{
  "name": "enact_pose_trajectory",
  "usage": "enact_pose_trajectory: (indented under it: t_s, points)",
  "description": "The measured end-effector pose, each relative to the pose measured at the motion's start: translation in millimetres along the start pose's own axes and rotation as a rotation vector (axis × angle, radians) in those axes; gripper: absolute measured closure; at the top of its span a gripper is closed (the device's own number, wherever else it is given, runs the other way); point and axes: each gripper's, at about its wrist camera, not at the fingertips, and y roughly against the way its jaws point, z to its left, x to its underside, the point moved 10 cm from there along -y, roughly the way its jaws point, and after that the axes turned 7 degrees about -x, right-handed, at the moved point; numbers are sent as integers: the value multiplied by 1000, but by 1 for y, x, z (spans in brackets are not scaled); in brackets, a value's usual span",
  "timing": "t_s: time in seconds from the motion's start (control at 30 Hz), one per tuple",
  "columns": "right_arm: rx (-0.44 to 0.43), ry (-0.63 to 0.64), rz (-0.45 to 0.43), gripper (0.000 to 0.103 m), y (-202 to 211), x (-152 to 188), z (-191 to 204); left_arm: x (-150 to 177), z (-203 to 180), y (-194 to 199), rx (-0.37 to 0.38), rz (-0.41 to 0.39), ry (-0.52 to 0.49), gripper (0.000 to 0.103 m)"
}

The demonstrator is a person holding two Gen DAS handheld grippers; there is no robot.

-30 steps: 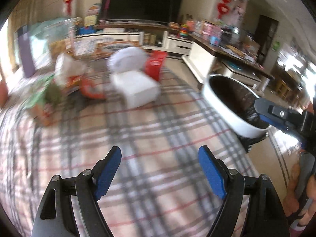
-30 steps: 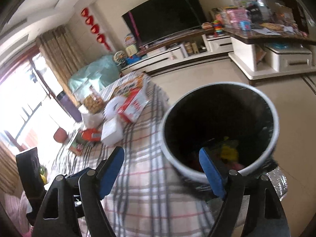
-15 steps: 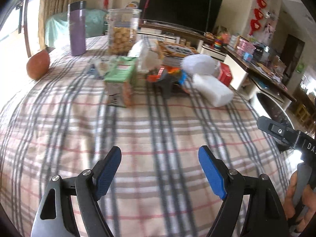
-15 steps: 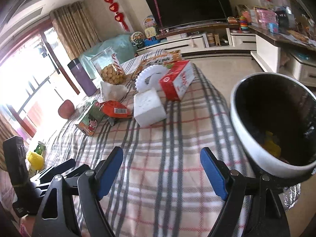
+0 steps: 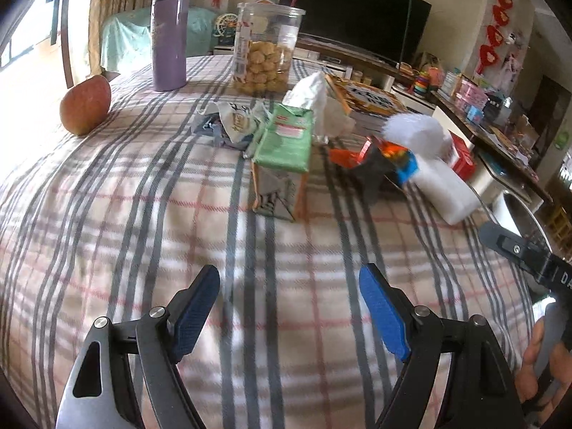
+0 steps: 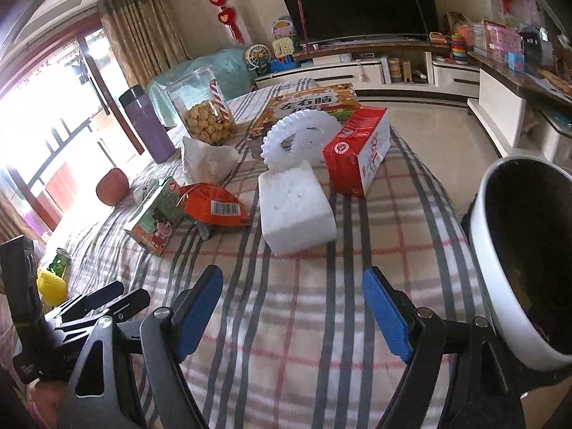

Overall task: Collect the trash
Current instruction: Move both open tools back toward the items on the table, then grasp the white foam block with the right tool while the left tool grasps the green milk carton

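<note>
On the plaid tablecloth [image 5: 143, 214] lies a heap of trash: a green carton [image 5: 282, 157] [image 6: 157, 211], an orange snack wrapper [image 6: 214, 205] [image 5: 361, 153], a white foam block [image 6: 295, 211] [image 5: 447, 189], a white foam ring [image 6: 300, 139] and crumpled wrappers [image 5: 236, 121]. A white-rimmed bin [image 6: 514, 250] stands off the table's right edge. My left gripper [image 5: 289, 307] hangs open and empty over bare cloth, short of the carton. My right gripper [image 6: 293, 307] is open and empty too, just before the foam block.
Behind the trash stand a cookie jar [image 5: 264, 53], a purple flask [image 5: 169, 39], an apple [image 5: 84, 103], a red box [image 6: 361, 150], a picture book [image 6: 314, 103] and a white tissue [image 6: 207, 157]. The left gripper's frame [image 6: 89, 307] shows at the right wrist view's lower left.
Both views have swung from the bin toward the heap of trash on the table. The bin has slid to the right edge. Both grippers stay open and empty.
</note>
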Motion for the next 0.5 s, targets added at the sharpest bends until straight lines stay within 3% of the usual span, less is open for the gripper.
enact_pose_trajectory:
  t_s: [0.5]
  points:
    - [22, 33, 37, 22, -35, -21, -2, -47, -1, -41, -28, -27, -35, 23]
